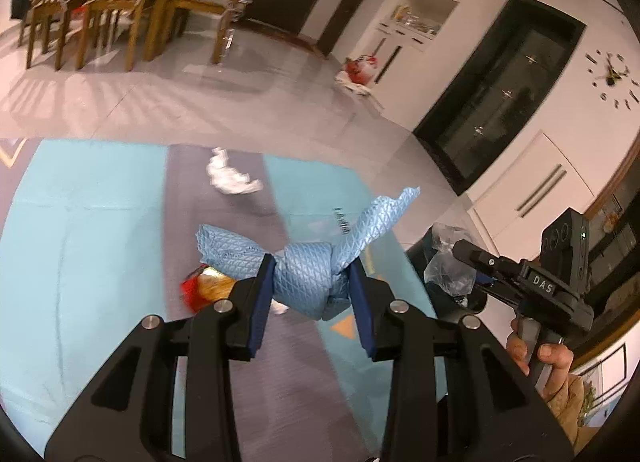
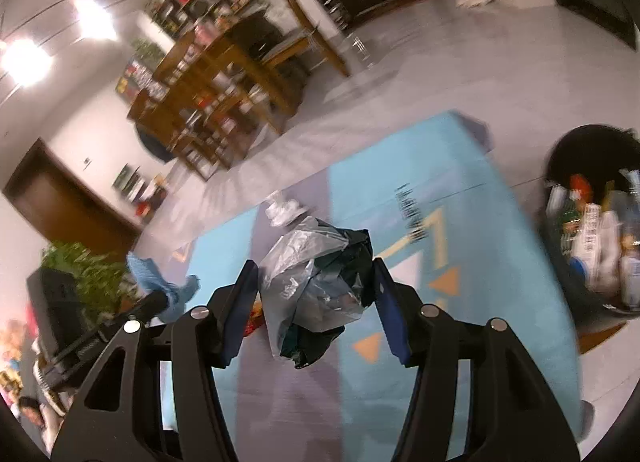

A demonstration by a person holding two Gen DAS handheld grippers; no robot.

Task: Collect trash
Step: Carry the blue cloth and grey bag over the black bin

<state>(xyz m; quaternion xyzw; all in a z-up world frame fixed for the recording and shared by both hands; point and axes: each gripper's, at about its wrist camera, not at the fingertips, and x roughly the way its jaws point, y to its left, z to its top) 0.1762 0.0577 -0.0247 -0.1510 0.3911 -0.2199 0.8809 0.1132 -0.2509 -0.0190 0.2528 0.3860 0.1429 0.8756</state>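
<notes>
Underfoot lies a blue and grey floor mat [image 1: 92, 222] on pale tile, with dining chairs [image 1: 100, 2] beyond. The left gripper [image 1: 312, 282] has its jaws clamped on a knotted blue cloth [image 1: 308, 274], held above the mat. The right gripper [image 2: 316, 286] has its jaws closed on a crumpled plastic bag [image 2: 316, 282], which hangs loosely below them. A black trash bin [image 2: 592, 222], already part full, stands off the mat's right edge. White crumpled paper [image 1: 232, 178] and a red-and-gold wrapper [image 1: 204, 286] lie on the mat's grey stripe. The slippery bag could slide free on the way to the bin; the cloth's loose tails might snag on the rim or drape outside it.
</notes>
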